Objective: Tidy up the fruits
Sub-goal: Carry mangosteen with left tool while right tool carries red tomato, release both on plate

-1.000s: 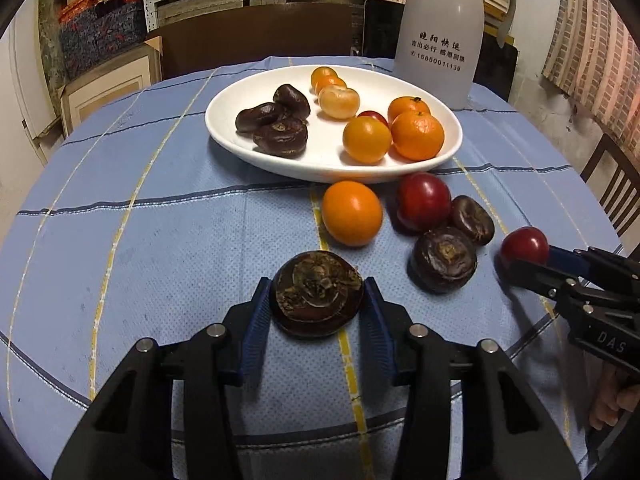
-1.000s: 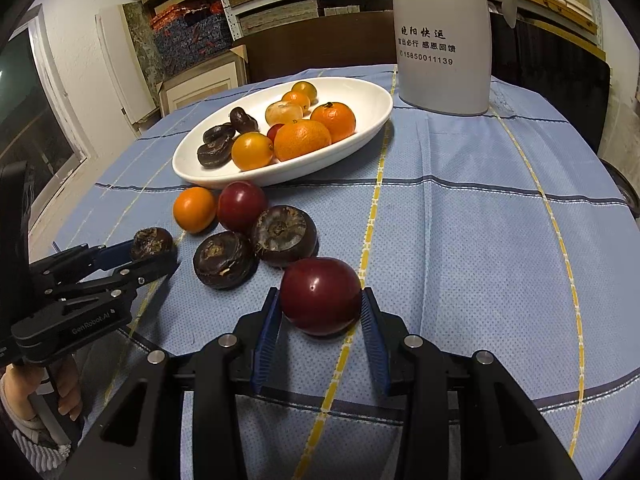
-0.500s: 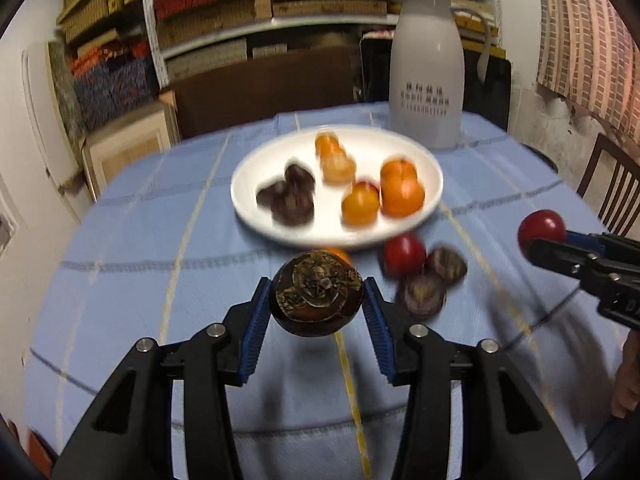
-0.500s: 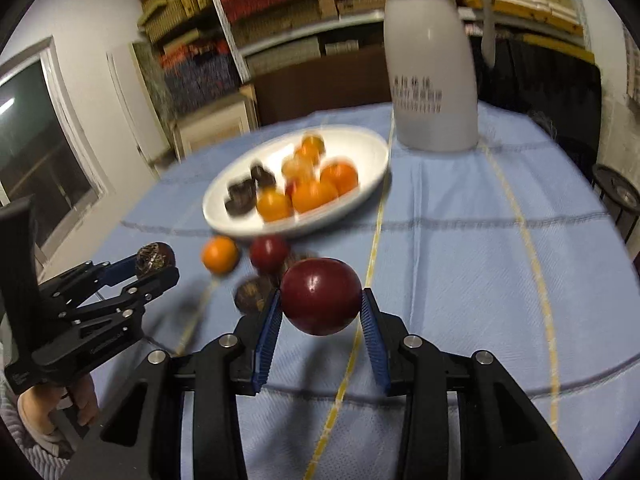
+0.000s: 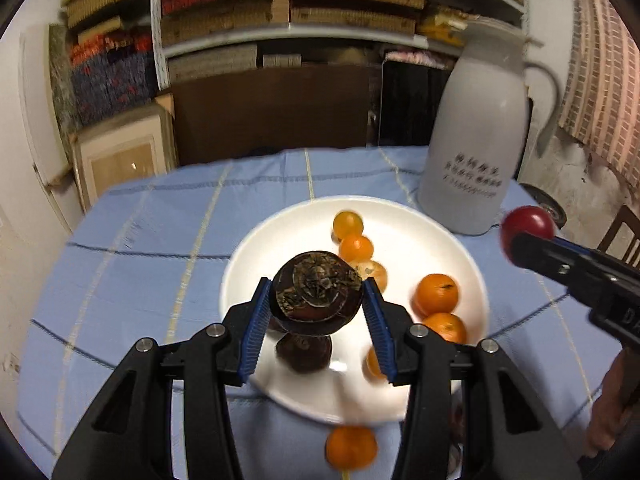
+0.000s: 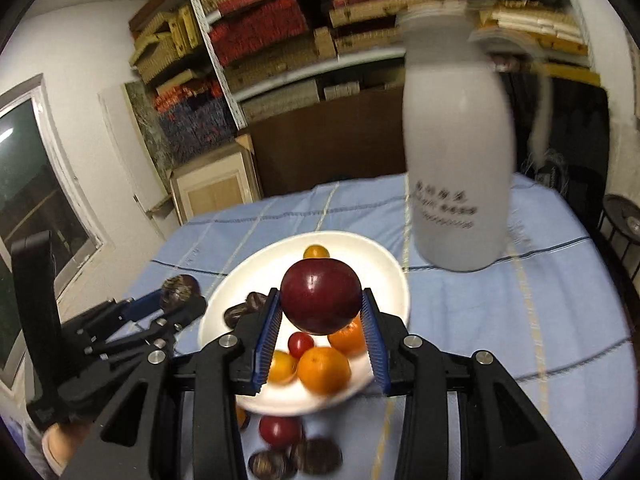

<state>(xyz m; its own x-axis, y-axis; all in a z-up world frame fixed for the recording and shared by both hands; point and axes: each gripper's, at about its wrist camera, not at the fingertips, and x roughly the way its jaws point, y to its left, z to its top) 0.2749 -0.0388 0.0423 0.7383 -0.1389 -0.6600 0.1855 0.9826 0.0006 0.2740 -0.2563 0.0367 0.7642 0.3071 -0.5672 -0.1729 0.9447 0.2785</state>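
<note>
Left gripper: the left gripper (image 5: 316, 312) is clamped on a dark brown water chestnut (image 5: 316, 294), which is held clear of the cloth between the blue pads.
Right gripper: the right gripper (image 6: 320, 322) is clenched around a dark red fruit (image 6: 320, 296), pinned on both sides.
What has changed: a second ago both fruits were gripped while resting on the blue tablecloth (image 5: 132, 240); since then both have been lifted and carried forward, so the white plate (image 5: 248, 276) is now seen directly beyond and beneath each pair of fingers.
Plate contents: oranges (image 5: 436, 294) are seen ahead and to the right of the left fingers, and another dark chestnut (image 5: 304, 352) just below the held one.
Still on the cloth: an orange (image 5: 352, 448), a small red fruit (image 6: 280, 430) and more chestnuts (image 6: 316, 456) are left nearer than the plate, under the grippers.
Meaning for the task: pickup is judged complete for these two pieces; lowering and release onto bare plate areas are expected next, preferably beside like fruit.
</note>
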